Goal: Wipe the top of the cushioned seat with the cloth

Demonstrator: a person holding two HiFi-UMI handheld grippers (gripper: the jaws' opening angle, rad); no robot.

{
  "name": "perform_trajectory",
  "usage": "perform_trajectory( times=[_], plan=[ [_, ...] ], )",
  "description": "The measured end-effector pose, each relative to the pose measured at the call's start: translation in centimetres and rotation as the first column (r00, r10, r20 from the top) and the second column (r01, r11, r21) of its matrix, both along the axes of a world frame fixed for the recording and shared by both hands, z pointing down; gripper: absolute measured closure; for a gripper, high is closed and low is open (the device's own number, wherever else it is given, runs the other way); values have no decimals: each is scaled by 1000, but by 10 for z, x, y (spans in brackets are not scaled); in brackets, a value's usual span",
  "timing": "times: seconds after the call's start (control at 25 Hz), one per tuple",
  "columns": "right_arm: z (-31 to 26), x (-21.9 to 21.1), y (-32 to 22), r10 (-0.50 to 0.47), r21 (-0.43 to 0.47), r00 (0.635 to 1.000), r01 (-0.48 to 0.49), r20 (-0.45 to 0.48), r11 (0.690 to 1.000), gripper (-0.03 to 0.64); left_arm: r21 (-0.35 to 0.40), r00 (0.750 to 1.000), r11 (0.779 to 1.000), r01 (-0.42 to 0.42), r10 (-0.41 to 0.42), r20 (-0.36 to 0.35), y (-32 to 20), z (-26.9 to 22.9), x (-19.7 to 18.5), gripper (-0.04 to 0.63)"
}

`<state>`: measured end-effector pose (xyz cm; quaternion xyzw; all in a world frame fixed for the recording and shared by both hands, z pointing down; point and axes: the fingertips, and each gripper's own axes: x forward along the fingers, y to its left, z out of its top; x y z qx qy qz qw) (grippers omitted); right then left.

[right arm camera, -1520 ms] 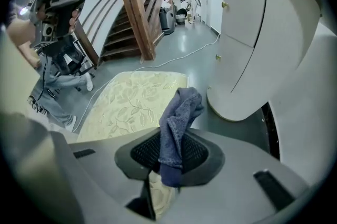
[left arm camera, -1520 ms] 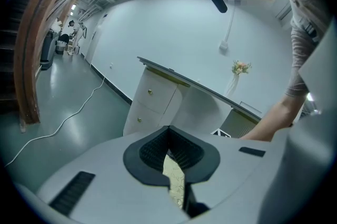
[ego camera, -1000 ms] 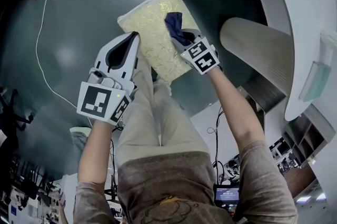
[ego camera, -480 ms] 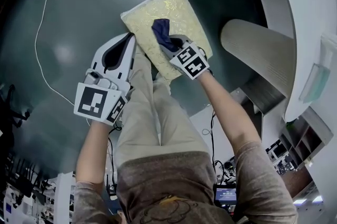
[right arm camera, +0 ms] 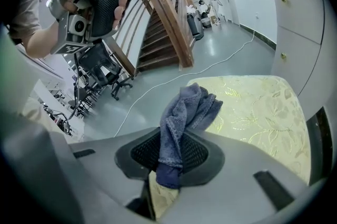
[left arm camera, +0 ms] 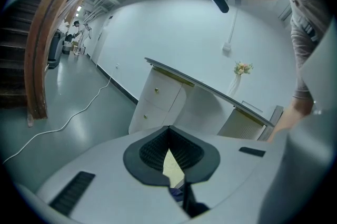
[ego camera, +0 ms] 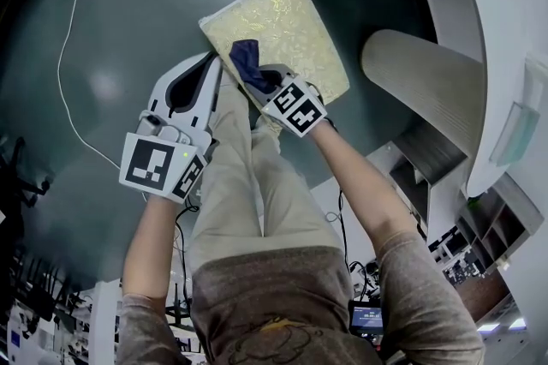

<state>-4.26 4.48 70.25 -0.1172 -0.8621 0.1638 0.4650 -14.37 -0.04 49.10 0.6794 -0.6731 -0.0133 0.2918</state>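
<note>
A yellow patterned cushioned seat [ego camera: 287, 20] stands on the green floor ahead of my legs. My right gripper [ego camera: 255, 76] is shut on a dark blue cloth [ego camera: 245, 56], which lies on the cushion's near left corner. In the right gripper view the cloth [right arm camera: 185, 115] bunches up out of the jaws over the cushion [right arm camera: 258, 107]. My left gripper [ego camera: 211, 63] hangs just left of the cushion's near edge, shut and holding nothing. Through the slit between the jaws of the left gripper [left arm camera: 168, 131], a strip of the cushion [left arm camera: 171, 166] shows.
A white cable [ego camera: 75, 55] snakes over the floor at the left. A white curved counter [ego camera: 488, 20] and a ribbed white panel [ego camera: 419, 76] stand right of the seat. White drawers [left arm camera: 158, 104] and a wooden staircase [right arm camera: 166, 23] lie farther off.
My right gripper has dragged the cloth leftward and toward me across the cushion, from its right side to its near left corner. The left gripper has barely moved.
</note>
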Motion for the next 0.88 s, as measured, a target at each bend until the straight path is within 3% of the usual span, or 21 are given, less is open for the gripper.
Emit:
perform_trajectory(
  times=[0.2, 0.4, 0.64, 0.88],
  plan=[
    [1, -4, 12, -42, -54, 999, 42, 16, 998, 523, 1, 1000, 1000, -2, 2, -6, -3, 1, -2, 580],
    [-19, -17, 0, -45, -41, 996, 48, 82, 998, 522, 3, 1000, 1000, -2, 2, -9, -6, 0, -8, 580],
    [-34, -28, -75, 30, 58, 996, -35, 86, 998, 522, -1, 1000, 1000, -9, 9, -14, -12, 1, -16, 580],
    [-31, -24, -166, 136, 179, 990, -141, 39, 974, 520, 2, 1000, 1000, -19, 19, -12, -25, -7, -30, 580]
  ],
)
